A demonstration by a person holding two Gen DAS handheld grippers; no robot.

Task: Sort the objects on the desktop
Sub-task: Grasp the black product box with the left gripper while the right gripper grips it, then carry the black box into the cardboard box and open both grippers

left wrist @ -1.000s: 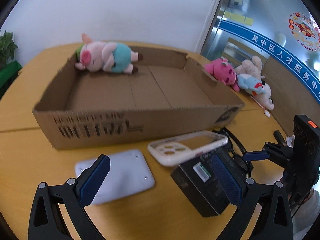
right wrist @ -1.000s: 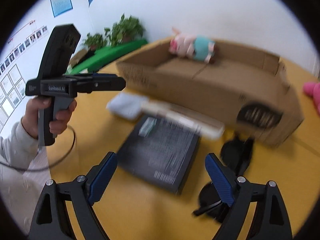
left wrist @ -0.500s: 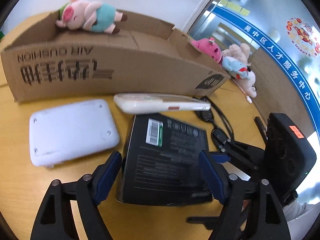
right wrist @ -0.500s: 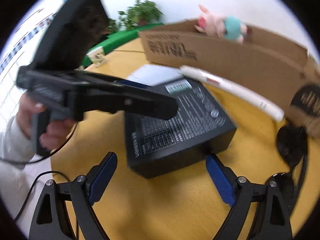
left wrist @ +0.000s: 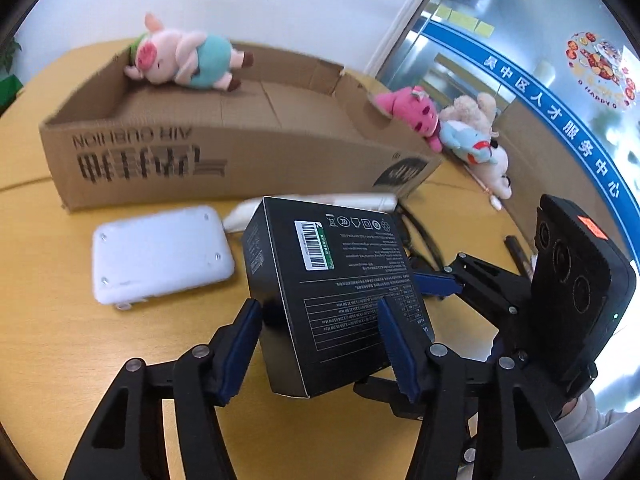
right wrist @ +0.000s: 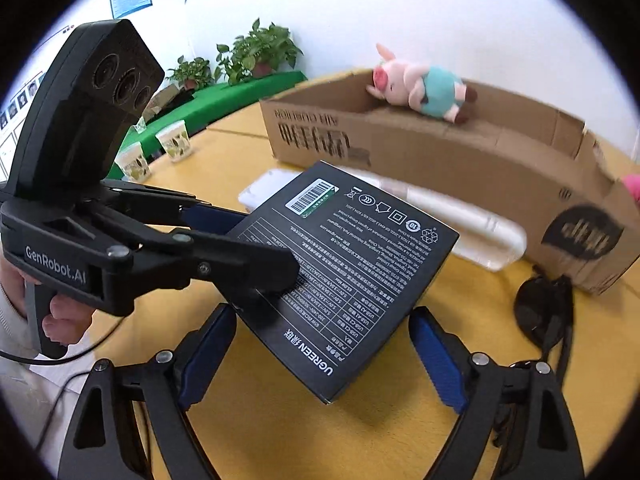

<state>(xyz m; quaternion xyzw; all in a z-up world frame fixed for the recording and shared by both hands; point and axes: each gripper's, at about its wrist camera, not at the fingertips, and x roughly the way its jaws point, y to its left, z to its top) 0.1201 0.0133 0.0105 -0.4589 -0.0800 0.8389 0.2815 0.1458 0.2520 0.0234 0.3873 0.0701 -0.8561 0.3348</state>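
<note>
My left gripper [left wrist: 320,348] is shut on a black product box [left wrist: 332,292] and holds it tilted above the yellow table [left wrist: 48,320]. The box also shows in the right wrist view [right wrist: 352,272], with the left gripper clamped on its near left corner. My right gripper [right wrist: 320,356] is open, its blue pads on either side of the box's near end, not touching. A shallow cardboard box [left wrist: 224,152] lies behind, with a pink pig plush [left wrist: 184,60] at its far end.
A white flat device [left wrist: 160,252] and a long white case [left wrist: 320,204] lie in front of the cardboard box. Black headphones [right wrist: 544,312] lie at the right. Several plush toys [left wrist: 460,132] sit past the cardboard box. Cups [right wrist: 172,144] and plants stand far left.
My left gripper closed on the black box and lifted it, tilted, off the table. My right gripper stayed open and now frames the box's near end.
</note>
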